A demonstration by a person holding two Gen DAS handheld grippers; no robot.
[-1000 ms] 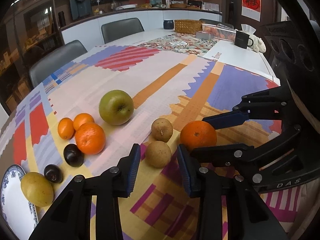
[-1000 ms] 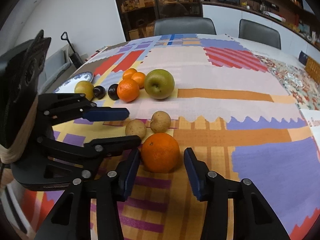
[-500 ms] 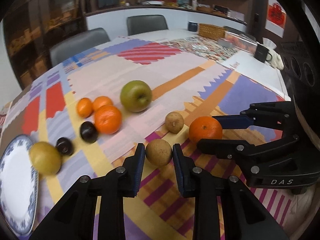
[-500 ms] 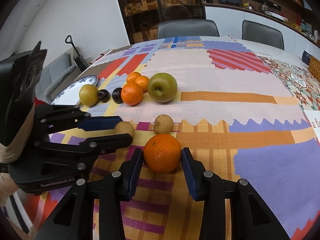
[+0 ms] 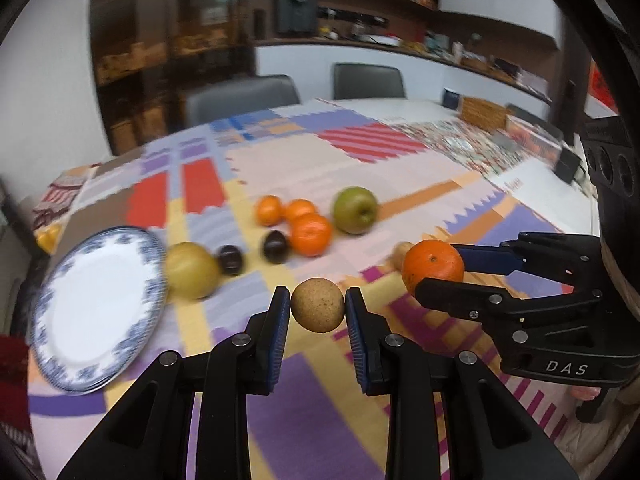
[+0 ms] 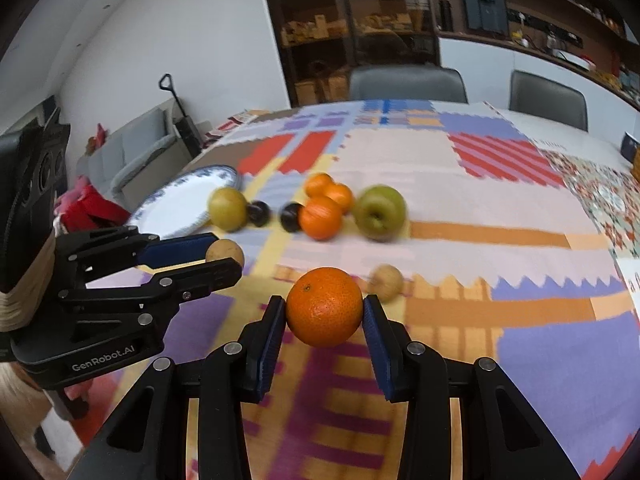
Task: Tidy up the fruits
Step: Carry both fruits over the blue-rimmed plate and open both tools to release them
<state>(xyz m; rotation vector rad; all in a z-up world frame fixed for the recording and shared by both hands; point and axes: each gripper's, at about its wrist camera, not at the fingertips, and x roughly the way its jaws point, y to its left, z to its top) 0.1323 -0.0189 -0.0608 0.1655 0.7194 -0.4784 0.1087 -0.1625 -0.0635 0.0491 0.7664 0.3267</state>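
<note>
Motion blur smears the loose brown fruit (image 6: 386,282), half hidden behind the orange (image 5: 433,266).

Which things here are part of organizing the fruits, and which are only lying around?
Job: brown round fruit in left gripper; orange in right gripper; green apple; plate.

Lying about: wicker basket; chairs.

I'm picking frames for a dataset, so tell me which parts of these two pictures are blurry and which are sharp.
Left wrist view: the brown fruit in the left gripper is sharp; the plate and green apple are smeared. Right wrist view: the orange in the right gripper is crisp; tablecloth and far fruit are blurred.
</note>
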